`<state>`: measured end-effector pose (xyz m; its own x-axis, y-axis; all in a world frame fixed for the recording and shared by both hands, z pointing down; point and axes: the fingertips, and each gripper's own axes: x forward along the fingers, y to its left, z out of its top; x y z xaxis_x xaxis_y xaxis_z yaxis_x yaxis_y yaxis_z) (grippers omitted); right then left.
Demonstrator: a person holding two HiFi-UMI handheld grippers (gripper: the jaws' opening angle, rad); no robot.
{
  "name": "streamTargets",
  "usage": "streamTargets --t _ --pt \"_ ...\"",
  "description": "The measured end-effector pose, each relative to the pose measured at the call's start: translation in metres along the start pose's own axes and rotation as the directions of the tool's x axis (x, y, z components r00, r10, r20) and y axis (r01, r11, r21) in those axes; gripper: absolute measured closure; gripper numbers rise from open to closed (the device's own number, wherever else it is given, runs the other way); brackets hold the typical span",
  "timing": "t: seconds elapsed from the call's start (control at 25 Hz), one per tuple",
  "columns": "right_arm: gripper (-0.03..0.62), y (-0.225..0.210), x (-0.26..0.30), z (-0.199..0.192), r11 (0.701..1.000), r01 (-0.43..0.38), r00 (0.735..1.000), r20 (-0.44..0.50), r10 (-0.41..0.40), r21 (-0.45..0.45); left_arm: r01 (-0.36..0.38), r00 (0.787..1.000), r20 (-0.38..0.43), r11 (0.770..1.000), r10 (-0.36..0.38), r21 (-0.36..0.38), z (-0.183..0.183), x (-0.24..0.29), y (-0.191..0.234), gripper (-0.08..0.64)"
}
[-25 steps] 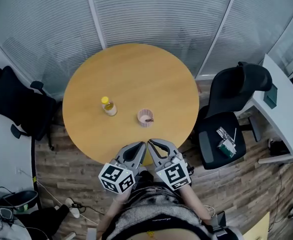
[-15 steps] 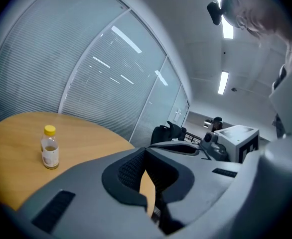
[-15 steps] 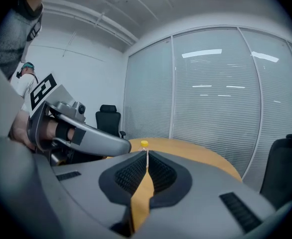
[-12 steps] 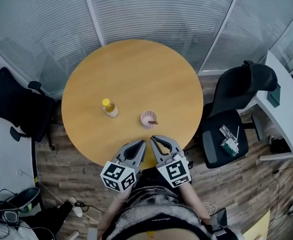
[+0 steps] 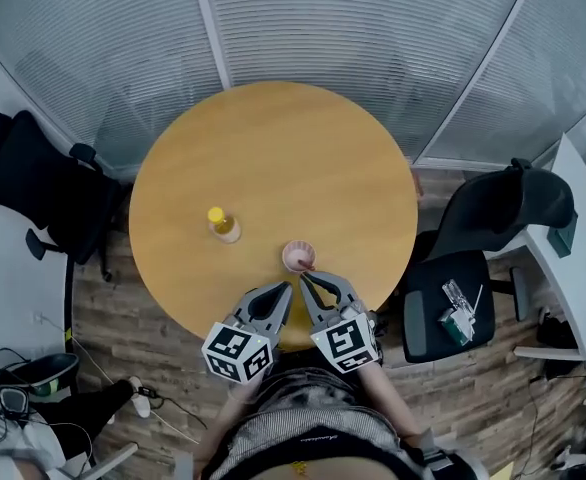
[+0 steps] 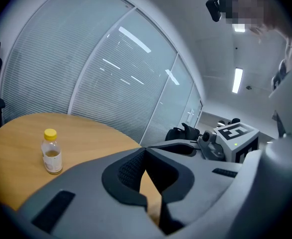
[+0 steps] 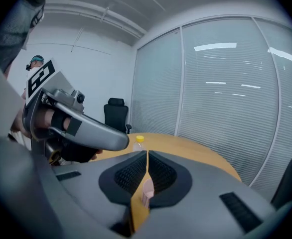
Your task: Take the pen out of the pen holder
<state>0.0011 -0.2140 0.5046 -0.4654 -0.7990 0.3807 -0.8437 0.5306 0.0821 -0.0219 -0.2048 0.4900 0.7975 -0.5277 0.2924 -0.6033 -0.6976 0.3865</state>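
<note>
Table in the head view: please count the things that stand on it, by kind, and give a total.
Bottle with yellow cap: 1
Pink pen holder: 1
Pen, inside the holder: 1
Total: 3

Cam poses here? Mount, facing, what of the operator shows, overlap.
Head view: on the person's head, steeply down at the round wooden table; shows torso, left gripper, right gripper.
Left gripper view: on that gripper, faces across the table to blinds; shows own shut jaws, right gripper.
Right gripper view: on that gripper, faces the small pink cup-shaped pen holder; shows own shut jaws, left gripper.
Shared: clear yellow-capped bottle, in all three.
</note>
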Motion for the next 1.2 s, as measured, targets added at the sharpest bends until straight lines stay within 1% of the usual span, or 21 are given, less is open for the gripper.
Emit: streamTargets --t 0.28,0.56,0.76,0.92,1.08,1.2 --pt "0.568 -0.016 0.016 -0.010 0.996 -0.073 0.997 -0.030 0.072 -0.042 -0.044 0.999 0.001 0.999 0.044 -0.020 0.003 0.023 0.004 0.557" --pt "0.568 -0.027 0.024 -0.017 0.992 -0.111 0.993 -0.055 0.108 -0.052 -0.065 0.998 0.001 0.997 0.065 -0.042 0.006 0.035 0.004 0.557" --pt "0.568 -0.029 0.032 -0.034 0.988 -0.143 0.985 -0.101 0.137 -0.053 -0.086 0.996 0.003 0.995 0.086 -0.055 0.005 0.037 0.009 0.557" --pt "0.566 -0.030 0.038 -0.053 0.985 -0.167 0.977 -0.138 0.160 -0.040 -0.107 0.994 0.006 0.992 0.108 -0.064 0.004 0.035 0.011 0.557" --pt "0.563 -0.032 0.043 -0.071 0.984 -0.178 0.970 -0.169 0.175 -0.005 -0.133 0.991 0.002 0.988 0.133 -0.081 -0.002 0.029 0.013 0.557" --pt "0.551 -0.032 0.047 -0.082 0.982 -0.190 0.963 -0.195 0.188 0.009 -0.151 0.989 -0.002 0.984 0.151 -0.092 -0.007 0.023 0.015 0.557"
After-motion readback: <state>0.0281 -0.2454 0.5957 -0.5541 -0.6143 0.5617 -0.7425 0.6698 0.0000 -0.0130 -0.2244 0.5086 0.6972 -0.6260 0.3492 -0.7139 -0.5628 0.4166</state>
